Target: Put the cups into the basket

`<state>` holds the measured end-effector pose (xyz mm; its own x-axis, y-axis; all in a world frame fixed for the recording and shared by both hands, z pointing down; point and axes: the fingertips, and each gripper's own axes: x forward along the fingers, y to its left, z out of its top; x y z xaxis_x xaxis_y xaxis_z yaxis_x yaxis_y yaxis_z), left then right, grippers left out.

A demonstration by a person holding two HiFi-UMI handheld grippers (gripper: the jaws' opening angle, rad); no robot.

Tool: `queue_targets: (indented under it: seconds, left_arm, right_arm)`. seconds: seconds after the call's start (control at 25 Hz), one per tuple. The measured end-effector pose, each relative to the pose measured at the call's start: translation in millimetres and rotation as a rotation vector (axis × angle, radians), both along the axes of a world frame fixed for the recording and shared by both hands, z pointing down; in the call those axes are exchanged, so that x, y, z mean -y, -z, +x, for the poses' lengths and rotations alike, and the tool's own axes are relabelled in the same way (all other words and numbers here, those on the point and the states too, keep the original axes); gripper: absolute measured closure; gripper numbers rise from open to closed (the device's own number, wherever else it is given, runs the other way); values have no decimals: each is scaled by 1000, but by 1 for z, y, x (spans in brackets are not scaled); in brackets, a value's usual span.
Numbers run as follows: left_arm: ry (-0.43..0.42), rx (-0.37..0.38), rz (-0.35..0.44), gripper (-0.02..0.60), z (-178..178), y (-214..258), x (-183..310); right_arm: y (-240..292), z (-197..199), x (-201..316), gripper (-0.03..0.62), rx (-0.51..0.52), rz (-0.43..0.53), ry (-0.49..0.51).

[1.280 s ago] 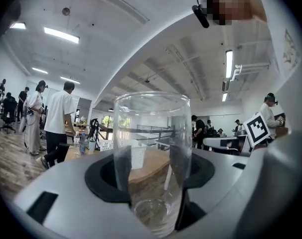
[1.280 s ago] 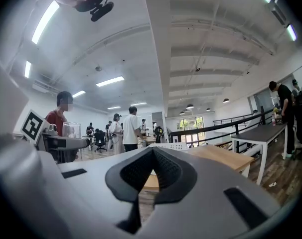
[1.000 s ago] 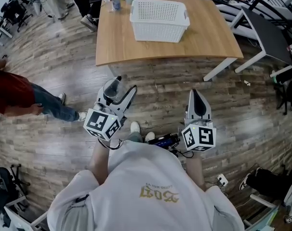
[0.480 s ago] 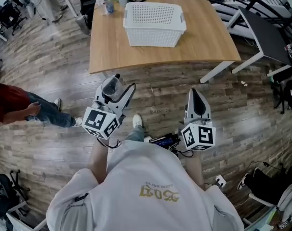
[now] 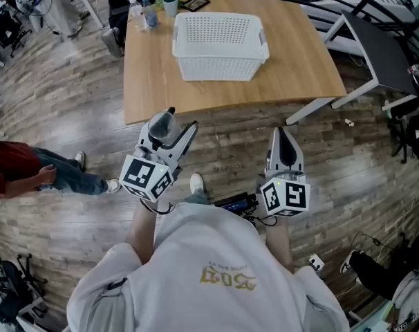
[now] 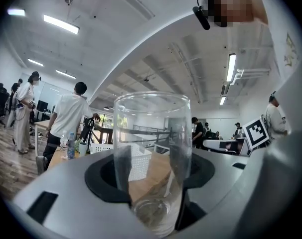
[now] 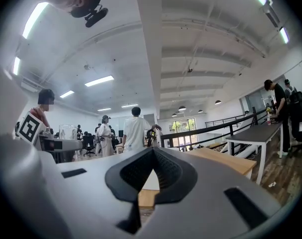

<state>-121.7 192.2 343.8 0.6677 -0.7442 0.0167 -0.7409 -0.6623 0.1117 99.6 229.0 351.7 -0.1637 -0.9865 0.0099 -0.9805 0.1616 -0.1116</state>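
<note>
A clear glass cup (image 5: 161,126) stands upright between the jaws of my left gripper (image 5: 169,127), which is shut on it and held level over the wooden floor, short of the table. In the left gripper view the cup (image 6: 152,153) fills the middle, its base down between the jaws. My right gripper (image 5: 281,135) is shut with nothing in it; its jaws meet in a closed wedge (image 7: 152,156). The white basket (image 5: 220,45) sits empty on the wooden table (image 5: 299,71) ahead of both grippers, apart from them.
Bottles and a teal cup (image 5: 169,4) crowd the table's far left corner, where a person in white (image 6: 69,116) stands. A seated person in red (image 5: 19,175) is at the left. A dark desk (image 5: 386,43) and white table legs (image 5: 313,109) are at the right.
The table and basket have drawn nearer in the head view. Both grippers have kept their pose, the cup still in the left one.
</note>
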Motion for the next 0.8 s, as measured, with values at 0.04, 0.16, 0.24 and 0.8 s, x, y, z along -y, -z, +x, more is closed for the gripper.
queue_targets:
  seconds: [0.04, 0.16, 0.24, 0.8]
  left_arm:
    - [-4, -1, -2, 316, -1, 0, 6]
    - [-16, -2, -2, 316, -4, 2, 26]
    - [-25, -2, -2, 316, -5, 1, 37]
    - [-71, -12, -11, 316, -12, 3, 78]
  right_arm:
    - [0, -1, 6, 585, 2, -1, -4]
    - [1, -5, 25, 585, 9, -1, -14]
    - [1, -8, 36, 585, 13, -1, -19]
    - [-6, -26, 68, 585, 11, -42, -32]
